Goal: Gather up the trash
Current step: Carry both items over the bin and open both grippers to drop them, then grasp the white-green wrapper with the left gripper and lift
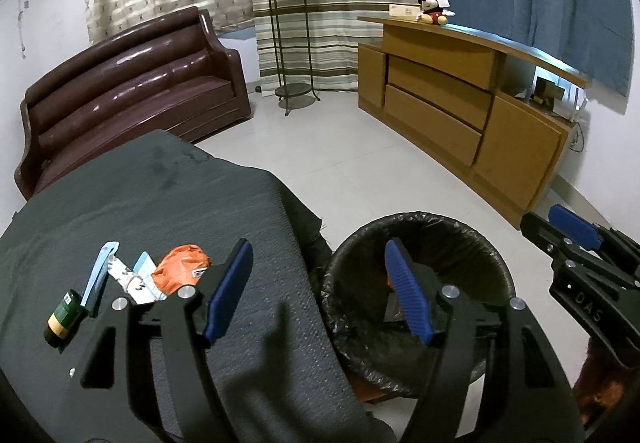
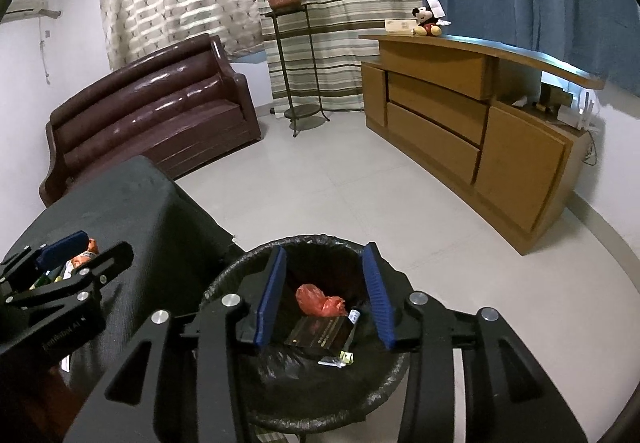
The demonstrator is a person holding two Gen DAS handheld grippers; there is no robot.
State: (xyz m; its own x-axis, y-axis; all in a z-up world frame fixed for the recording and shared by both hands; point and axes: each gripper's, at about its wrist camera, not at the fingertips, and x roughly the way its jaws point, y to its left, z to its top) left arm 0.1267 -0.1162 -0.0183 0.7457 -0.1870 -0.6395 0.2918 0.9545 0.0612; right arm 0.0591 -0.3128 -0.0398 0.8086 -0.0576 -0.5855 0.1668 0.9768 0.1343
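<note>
A: Where did the rest of the trash lie from our fingers?

B: In the left wrist view the left gripper had its blue pads spread wide with nothing between them. The pile sat on the dark cloth-covered table at about ten o'clock from that gap: an orange wrapper just off the left pad, a white printed packet touching it, a pale blue strip and a small green bottle farthest out at nine o'clock.

A: How did the long pieces run?

B: The blue strip ran from seven o'clock up to one o'clock, the bottle much the same, tipped on its side; we judged our pads would close across those axes without much turning.

A: And our right hand?

B: The right gripper hung over the black-lined trash bin, pads apart and empty. Below them in the bin lay a red plastic bag, a dark flat packet and a small vial.

A: So which hand was nearer the pile?

B: The left, clearly. The bin stood at three o'clock from the pile, just beside the table edge, and the right gripper was well apart from the table. We judged the orange wrapper the nearest pick, needing a swing toward ten o'clock
</note>
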